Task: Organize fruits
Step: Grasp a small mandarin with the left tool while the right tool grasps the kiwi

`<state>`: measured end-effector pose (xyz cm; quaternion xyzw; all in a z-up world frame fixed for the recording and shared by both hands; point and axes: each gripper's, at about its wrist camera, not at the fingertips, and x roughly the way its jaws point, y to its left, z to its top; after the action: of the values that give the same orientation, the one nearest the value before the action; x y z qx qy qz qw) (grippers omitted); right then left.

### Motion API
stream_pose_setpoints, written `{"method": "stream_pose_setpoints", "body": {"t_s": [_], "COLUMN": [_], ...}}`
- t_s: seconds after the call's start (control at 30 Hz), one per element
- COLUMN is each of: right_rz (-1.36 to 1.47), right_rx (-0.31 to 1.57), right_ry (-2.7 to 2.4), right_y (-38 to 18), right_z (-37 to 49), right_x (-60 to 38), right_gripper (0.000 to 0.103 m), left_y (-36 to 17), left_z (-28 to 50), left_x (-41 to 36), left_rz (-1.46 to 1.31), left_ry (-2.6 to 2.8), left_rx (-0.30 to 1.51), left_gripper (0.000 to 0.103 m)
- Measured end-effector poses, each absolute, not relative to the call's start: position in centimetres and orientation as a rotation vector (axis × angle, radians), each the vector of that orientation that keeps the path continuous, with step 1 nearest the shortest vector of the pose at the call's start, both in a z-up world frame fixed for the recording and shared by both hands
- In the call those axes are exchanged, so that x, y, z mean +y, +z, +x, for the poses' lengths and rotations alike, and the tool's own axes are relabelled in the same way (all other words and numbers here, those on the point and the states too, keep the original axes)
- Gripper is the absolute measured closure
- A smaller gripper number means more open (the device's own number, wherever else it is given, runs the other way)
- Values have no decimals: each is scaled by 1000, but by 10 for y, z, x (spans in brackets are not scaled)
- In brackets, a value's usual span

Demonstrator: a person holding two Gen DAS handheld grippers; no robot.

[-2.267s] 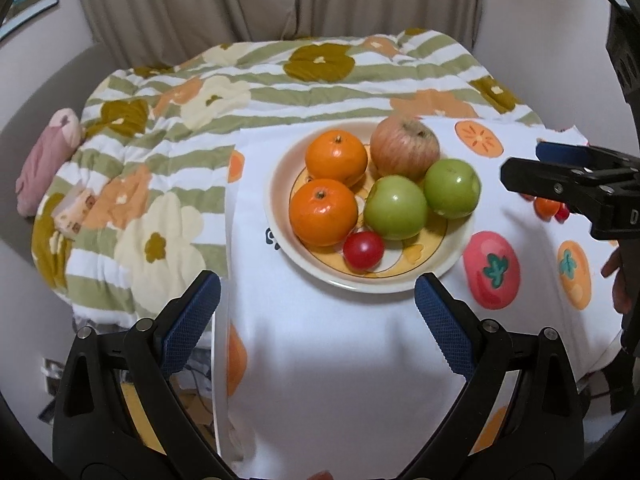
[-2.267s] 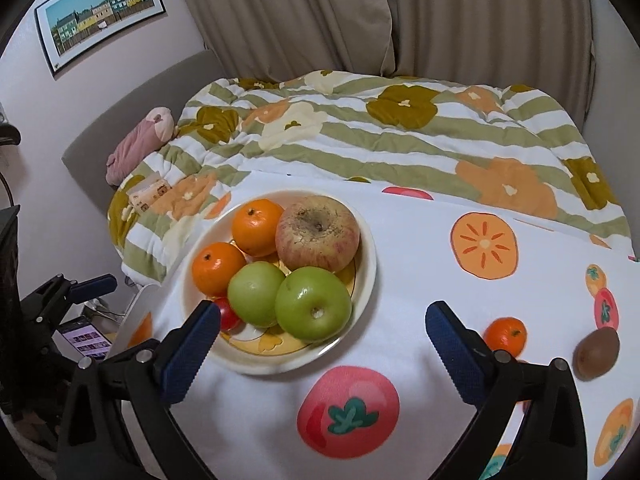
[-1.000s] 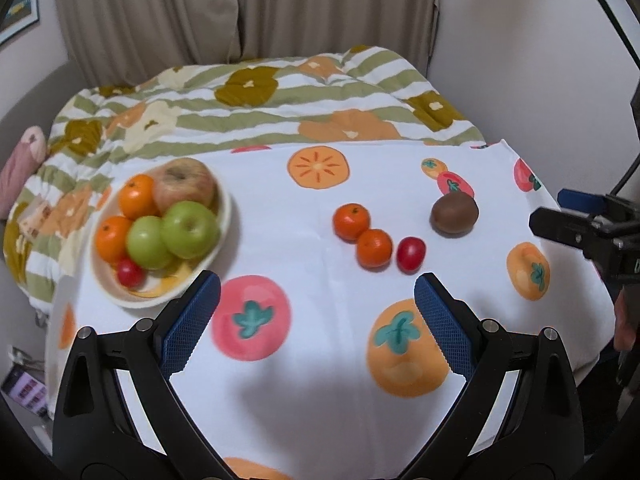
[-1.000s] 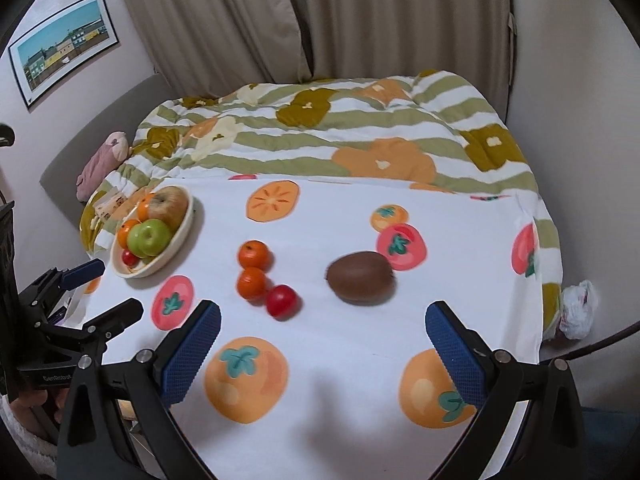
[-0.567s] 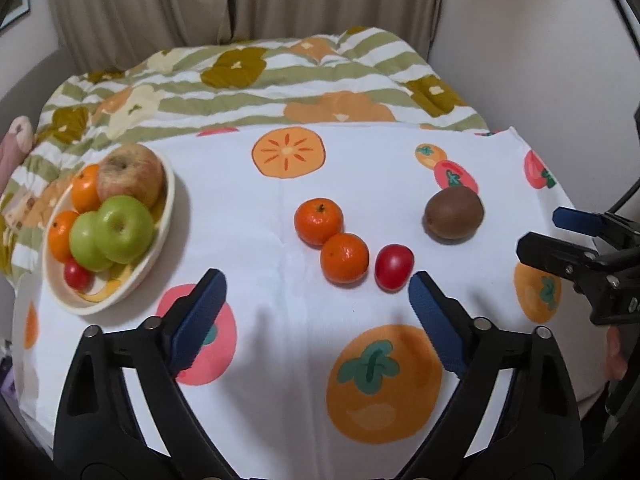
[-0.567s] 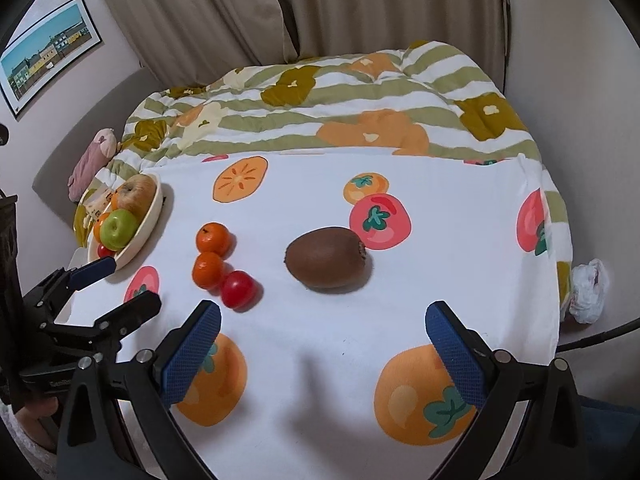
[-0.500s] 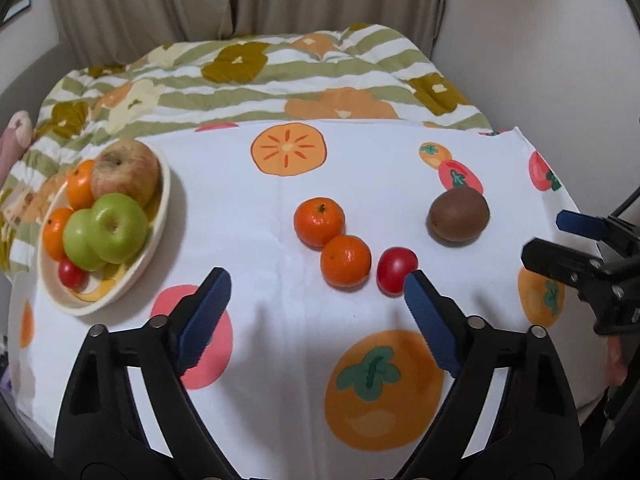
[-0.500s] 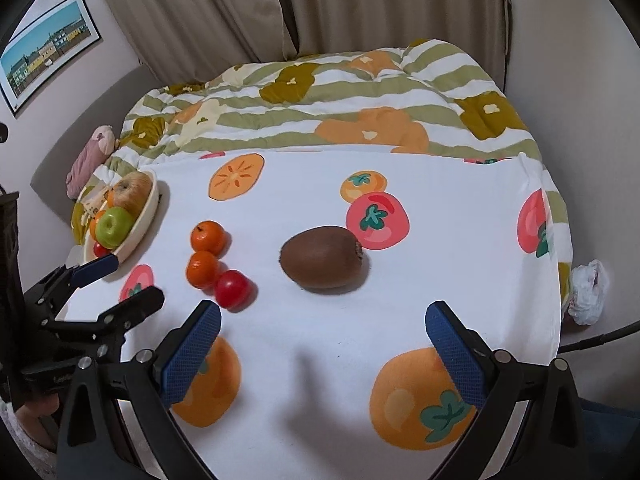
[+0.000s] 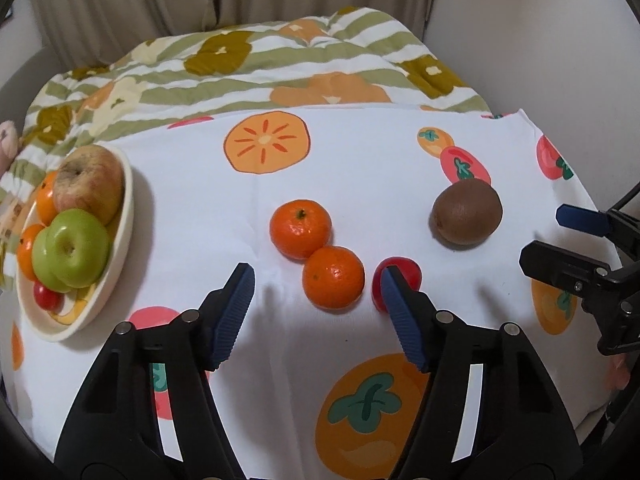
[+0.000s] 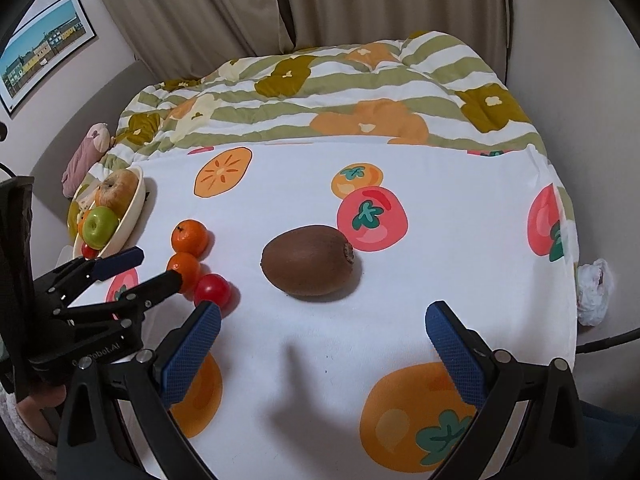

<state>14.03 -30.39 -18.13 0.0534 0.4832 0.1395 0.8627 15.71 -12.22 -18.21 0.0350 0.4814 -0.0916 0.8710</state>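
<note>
Two tangerines (image 9: 300, 228) (image 9: 334, 278), a red cherry tomato (image 9: 404, 274) and a brown kiwi (image 9: 466, 210) lie loose on the fruit-print tablecloth. My left gripper (image 9: 314, 272) hangs just short of the nearer tangerine. Its jaws are closing, and its pads touch nothing. In the right wrist view my right gripper (image 10: 323, 312) stands wide open just short of the kiwi (image 10: 308, 260), with the left gripper (image 10: 156, 267) beside the tomato (image 10: 214, 288). A cream bowl (image 9: 117, 258) at the left holds apples, tangerines and a small tomato.
A striped flowered quilt (image 10: 360, 92) lies behind the table. The tablecloth's right edge (image 10: 560, 264) drops off, with a crumpled white wad (image 10: 594, 292) below it. My right gripper (image 9: 548, 236) shows at the right of the left wrist view.
Both grippers swung from the bowl to the loose fruit, then sank closer to it. The left gripper's jaws have narrowed around the nearer tangerine's line. The right jaws stayed wide.
</note>
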Motion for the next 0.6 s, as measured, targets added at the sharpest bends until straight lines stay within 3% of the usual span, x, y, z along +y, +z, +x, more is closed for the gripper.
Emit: {"method": "stream_pose_setpoints", "body": {"t_s": [0.1, 0.6], "right_rz": [116, 126], "right_rx": [1016, 1017], "right_ry": [299, 323], "right_y": [-184, -192], "right_z": [143, 152], "right_x": [-304, -297], "right_gripper": [0, 0], "left_y": [-186, -197], "left_z": [159, 164], "left_x": [-122, -123], "left_rz": [70, 69], "left_ry": [-193, -206], "left_rx": [1020, 1042], "left_gripper": [41, 46]}}
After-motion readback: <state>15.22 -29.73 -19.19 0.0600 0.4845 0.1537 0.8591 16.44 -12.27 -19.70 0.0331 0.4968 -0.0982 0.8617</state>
